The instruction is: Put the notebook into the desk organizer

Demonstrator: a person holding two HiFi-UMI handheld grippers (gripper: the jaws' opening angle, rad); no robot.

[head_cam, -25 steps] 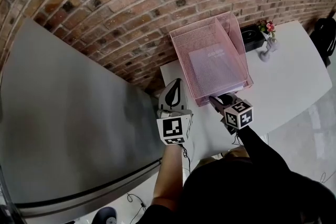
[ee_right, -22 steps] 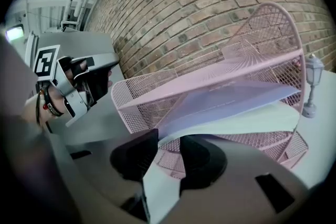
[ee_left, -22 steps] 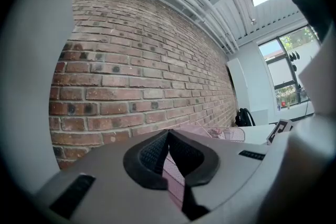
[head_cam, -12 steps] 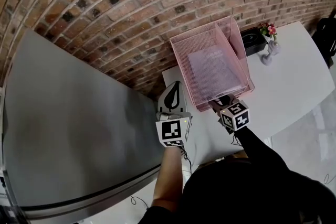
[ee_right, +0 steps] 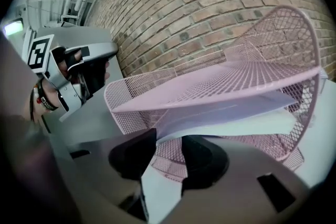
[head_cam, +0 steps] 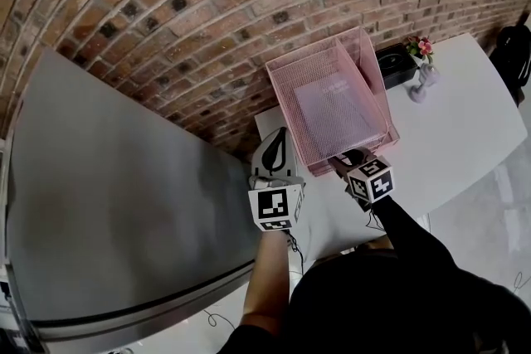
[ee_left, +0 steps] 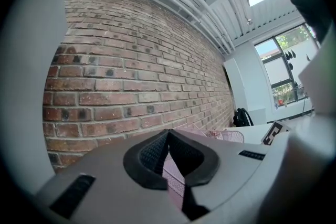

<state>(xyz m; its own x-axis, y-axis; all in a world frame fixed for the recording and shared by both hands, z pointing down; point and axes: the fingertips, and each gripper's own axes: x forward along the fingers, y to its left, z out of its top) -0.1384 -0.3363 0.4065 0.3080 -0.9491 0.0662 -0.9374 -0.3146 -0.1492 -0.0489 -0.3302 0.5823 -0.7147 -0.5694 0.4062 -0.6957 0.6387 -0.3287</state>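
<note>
Opening in the last moment, the right gripper's (head_cam: 348,157) jaws now stand apart at the front lip of the pink mesh desk organizer (head_cam: 286,108), pinching nothing; otherwise both grippers sit where they were. The lavender notebook (head_cam: 336,104) lies flat inside, under the upper mesh tier, its near corner just above those jaws. Faint print on its cover is too small to read. The left gripper (head_cam: 278,137) hangs beside, its jaws pressed together and empty.
</note>
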